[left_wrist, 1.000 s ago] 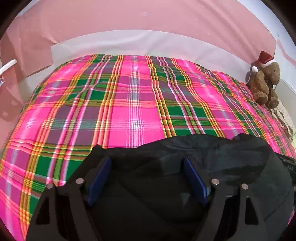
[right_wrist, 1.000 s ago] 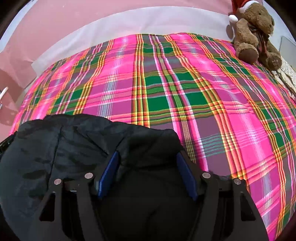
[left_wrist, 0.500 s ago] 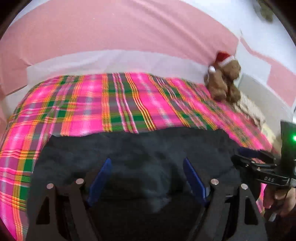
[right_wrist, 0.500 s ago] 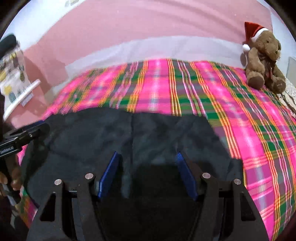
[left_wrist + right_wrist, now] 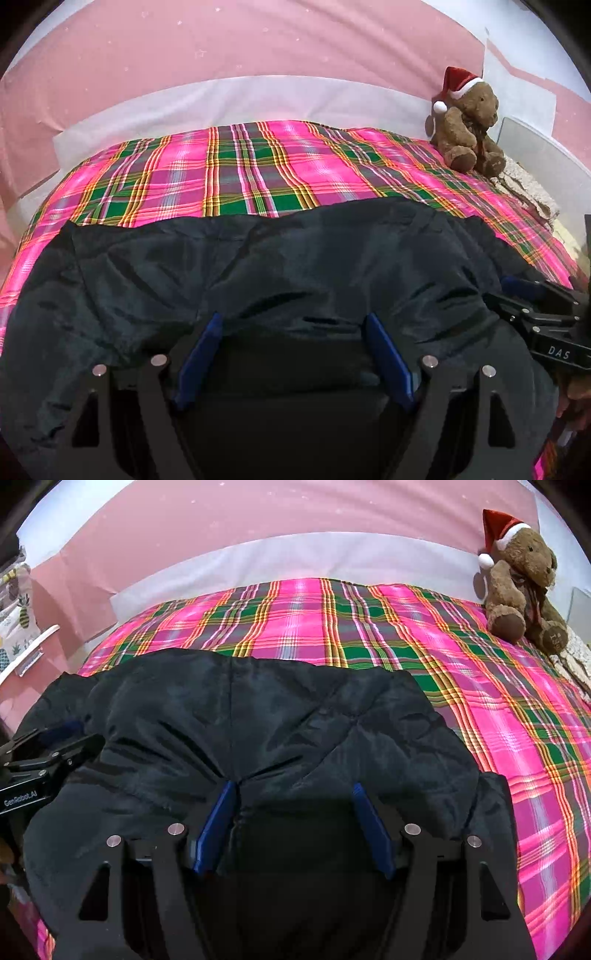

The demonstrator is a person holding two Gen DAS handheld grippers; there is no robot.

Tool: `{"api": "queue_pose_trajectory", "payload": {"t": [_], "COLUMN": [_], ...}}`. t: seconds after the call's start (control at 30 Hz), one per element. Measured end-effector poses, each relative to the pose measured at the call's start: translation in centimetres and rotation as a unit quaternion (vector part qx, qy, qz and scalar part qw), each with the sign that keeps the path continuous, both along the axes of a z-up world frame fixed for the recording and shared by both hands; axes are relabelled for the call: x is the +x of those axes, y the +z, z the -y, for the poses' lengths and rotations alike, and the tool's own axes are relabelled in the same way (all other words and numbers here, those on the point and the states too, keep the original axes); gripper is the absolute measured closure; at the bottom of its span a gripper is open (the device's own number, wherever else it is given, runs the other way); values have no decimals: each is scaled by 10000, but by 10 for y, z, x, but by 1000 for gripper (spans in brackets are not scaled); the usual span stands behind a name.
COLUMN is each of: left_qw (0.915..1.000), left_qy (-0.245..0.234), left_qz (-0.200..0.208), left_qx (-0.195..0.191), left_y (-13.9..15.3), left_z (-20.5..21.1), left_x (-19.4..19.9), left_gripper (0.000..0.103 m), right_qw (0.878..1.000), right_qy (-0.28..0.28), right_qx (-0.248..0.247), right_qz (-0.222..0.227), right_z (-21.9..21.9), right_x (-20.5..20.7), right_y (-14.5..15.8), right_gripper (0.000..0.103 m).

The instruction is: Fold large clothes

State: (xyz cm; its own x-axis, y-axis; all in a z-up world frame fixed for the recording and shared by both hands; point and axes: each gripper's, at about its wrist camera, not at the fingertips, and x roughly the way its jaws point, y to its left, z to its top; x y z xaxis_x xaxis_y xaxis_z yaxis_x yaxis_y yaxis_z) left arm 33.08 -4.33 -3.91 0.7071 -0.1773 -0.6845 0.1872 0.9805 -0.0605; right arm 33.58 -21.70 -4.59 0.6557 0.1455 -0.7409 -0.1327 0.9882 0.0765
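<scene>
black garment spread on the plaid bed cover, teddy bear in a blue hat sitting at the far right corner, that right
Not quite: the teddy bear wears a red Santa hat, not a blue one, clearest in the right wrist view. The black garment does lie on the plaid bed cover.

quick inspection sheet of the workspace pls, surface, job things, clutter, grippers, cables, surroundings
surface: bed under a pink and green plaid cover, lightly wrinkled
job's things: one dark garment spread across the near half of the cover
clutter: teddy bear in a Santa hat at the far right corner
grippers: left gripper and right gripper both have jaws apart, garment fabric lying between the fingers
cables: nothing seen
surroundings: pink wall; white band behind the bed
</scene>
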Motion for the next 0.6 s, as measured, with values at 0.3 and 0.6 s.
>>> {"api": "queue_pose_trajectory", "payload": {"t": [0.3, 0.6], "left_qw": [9996, 9982], "left_qy": [165, 535], "left_qz": [181, 206], "left_qx": [-109, 147], "left_y": [40, 15], "left_z": [-25, -49], "left_x": [-34, -32], "left_gripper": [22, 22], "right_qw": [9990, 9990], "right_qy": [-141, -354], "right_qx": [204, -132], "right_qz": [375, 229], "right_z": [11, 26], "right_x": [-38, -26], "right_y": [52, 7], "right_gripper": [38, 38]}}
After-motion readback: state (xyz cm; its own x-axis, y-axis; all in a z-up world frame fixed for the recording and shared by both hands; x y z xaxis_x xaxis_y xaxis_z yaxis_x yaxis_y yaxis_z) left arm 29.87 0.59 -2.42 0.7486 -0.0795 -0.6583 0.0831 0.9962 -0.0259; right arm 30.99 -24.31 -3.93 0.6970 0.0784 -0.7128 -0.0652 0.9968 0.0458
